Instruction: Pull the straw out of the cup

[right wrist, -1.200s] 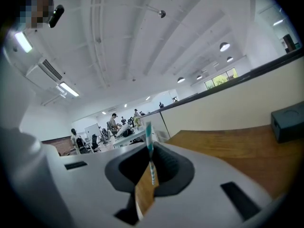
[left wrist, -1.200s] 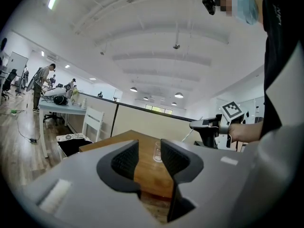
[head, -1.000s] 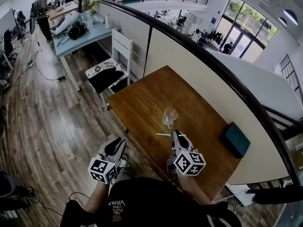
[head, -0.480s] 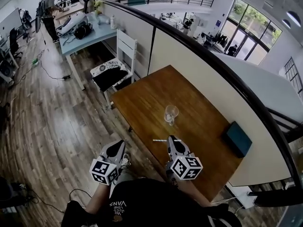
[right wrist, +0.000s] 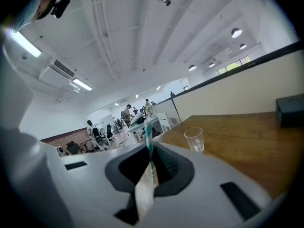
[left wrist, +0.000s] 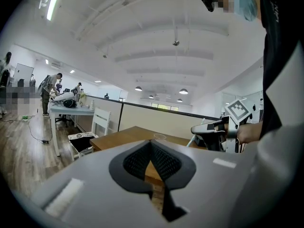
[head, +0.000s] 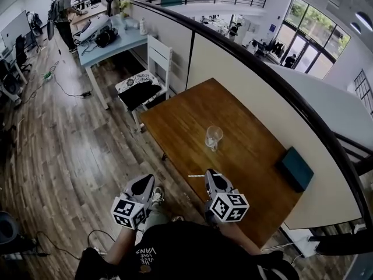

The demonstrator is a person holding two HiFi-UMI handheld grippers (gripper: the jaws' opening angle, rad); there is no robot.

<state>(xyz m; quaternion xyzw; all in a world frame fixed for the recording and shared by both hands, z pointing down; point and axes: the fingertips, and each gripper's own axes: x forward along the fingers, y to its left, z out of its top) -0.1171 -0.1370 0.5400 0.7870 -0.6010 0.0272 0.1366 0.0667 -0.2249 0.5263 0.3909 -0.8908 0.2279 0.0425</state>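
Right gripper view: my right tool [right wrist: 150,148] is pinched narrow on the straw [right wrist: 148,129]. Its teal-and-white striped length stands up from between the pads, clear of the cup [right wrist: 194,139]. The cup sits just right of the straw in that frame, upright on the table [right wrist: 247,141], apart from the tool, and it looks empty. In the head view the straw pokes leftward from the tool's tip at lower centre, close to the table's near edge, with the cup well above it in the frame.

I judge the pull itself done, since the straw is out and in my grip. At most I have to lay it down or carry it off.

My left tool [left wrist: 152,145] is fully closed on nothing. It hangs at the lower left of the head view, off the table's near edge and over the wooden floor [head: 70,156].

The tabletop is mostly bare. Only the cup stands mid-table, and a dark box [head: 295,168] lies at the right by the partition wall [head: 250,92], which closes off the far side. A white chair [head: 152,69] stands beyond the upper-left corner. There is plenty of open wood between my tool and the cup, though the near edge is right beside the straw.
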